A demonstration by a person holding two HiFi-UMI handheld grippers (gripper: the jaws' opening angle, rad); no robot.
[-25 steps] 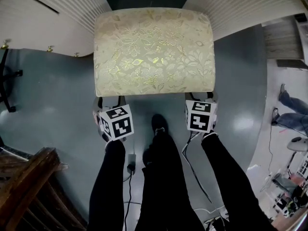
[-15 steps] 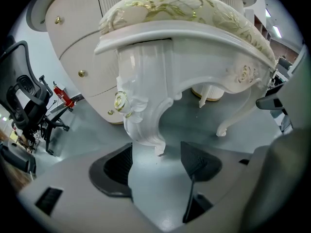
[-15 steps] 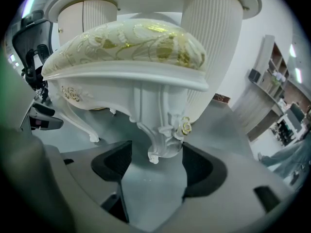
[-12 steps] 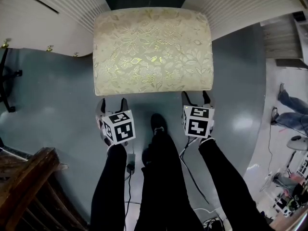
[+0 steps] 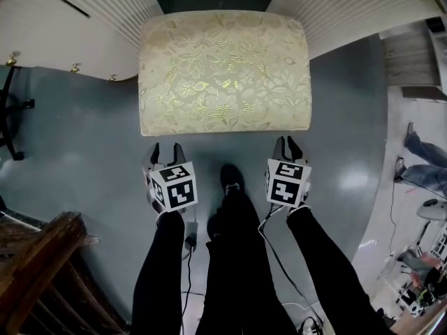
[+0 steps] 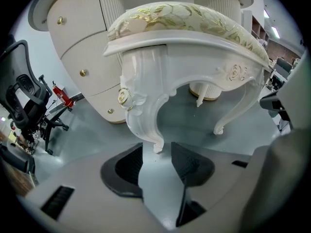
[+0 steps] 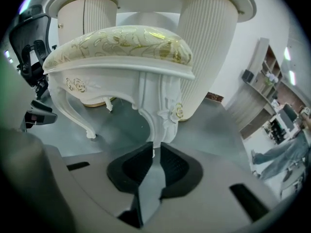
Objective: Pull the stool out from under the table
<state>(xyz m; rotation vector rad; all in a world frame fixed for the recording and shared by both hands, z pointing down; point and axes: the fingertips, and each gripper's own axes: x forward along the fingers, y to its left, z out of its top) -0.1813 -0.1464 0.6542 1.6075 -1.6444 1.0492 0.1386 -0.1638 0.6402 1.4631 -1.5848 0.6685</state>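
You stand on a glossy grey-blue floor point(image 5: 84, 166) that mirrors soft light. A dark brown wooden chair point(image 5: 38, 271) sits close on your left, and a black wheeled office chair point(image 6: 22, 101) also stands on that side.

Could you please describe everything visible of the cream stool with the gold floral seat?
The cream stool has a padded seat in gold leaf-patterned fabric on a white carved frame with curved legs and gilt rosettes. It stands upright on the grey floor, far edge between fluted table pedestals. The left gripper and right gripper, jaws just closing with nothing between, are clear of it.
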